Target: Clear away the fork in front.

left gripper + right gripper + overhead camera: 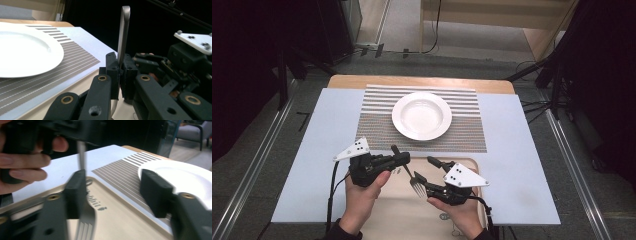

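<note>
Your two hands meet over the tray (472,165), with a fork (411,178) between the grippers.

Your left gripper (120,68) is clamped on the fork's handle, the tines hanging low above the tray. Your right gripper (424,171) has its jaws spread apart; one pad sits just beside the fork's neck, not pressing. Beyond lies the white plate (421,115) on the striped placemat (377,107).

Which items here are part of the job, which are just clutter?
In play:
- fork, clamped by its handle in the left gripper
- right gripper, jaws open around the fork's tine end
- white plate on the striped placemat
- beige tray under the hands

Lying about:
- cables on the floor
- wooden furniture behind
</note>
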Available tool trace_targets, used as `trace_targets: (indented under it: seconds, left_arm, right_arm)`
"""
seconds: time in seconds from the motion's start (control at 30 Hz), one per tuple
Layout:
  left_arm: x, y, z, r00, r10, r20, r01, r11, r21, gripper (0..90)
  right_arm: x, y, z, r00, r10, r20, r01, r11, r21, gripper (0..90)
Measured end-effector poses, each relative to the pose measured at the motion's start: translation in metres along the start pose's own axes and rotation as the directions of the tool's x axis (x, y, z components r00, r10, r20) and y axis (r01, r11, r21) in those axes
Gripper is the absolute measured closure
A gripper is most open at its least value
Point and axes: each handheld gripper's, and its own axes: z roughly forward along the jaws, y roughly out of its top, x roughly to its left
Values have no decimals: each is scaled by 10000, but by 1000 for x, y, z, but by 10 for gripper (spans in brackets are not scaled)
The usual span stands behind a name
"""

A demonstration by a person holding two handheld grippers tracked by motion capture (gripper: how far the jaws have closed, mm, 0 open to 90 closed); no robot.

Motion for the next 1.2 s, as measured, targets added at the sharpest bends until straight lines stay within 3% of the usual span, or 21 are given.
trace_targets:
  seconds: [0.13, 0.2, 0.37, 0.43, 0.6, 0.9, 1.2]
  left_arm:
    - [2, 2, -7, 10000, 5, -21, -5, 10000, -59, 869]
    - [4, 2, -10, 10000, -5, -8, 5, 10000, -68, 869]
    - [5, 1, -13, 10000, -17, -84, 17, 10000, 56, 869]
    - [4, 1, -15, 9999, 19, -131, -18, 10000, 90, 869]
    - [3, 1, -18, 9997, 140, -188, -138, 9999, 73, 869]
    - [4, 0, -27, 9997, 227, -133, -226, 9997, 98, 869]
    - [7, 2, -37, 9998, 184, 47, -185, 9998, 95, 869]
  right_arm:
    - [-10, 2, -10, 9984, 313, 473, -309, 9995, -77, 68]
    - [-16, 2, -15, 9982, 382, 465, -377, 9992, -106, 2]
    - [-33, -3, -26, 9947, 659, 786, -650, 9978, -134, 0]
    - [-37, -5, -30, 9896, 726, 1241, -723, 9974, -71, 0]
    - [-50, -8, -43, 9823, 924, 1630, -905, 9957, -190, 0]
    - [-69, -17, -62, 9709, 481, 2345, -482, 9988, -53, 0]
    - [-86, -26, -80, 9517, 526, 3025, -532, 9986, -60, 0]
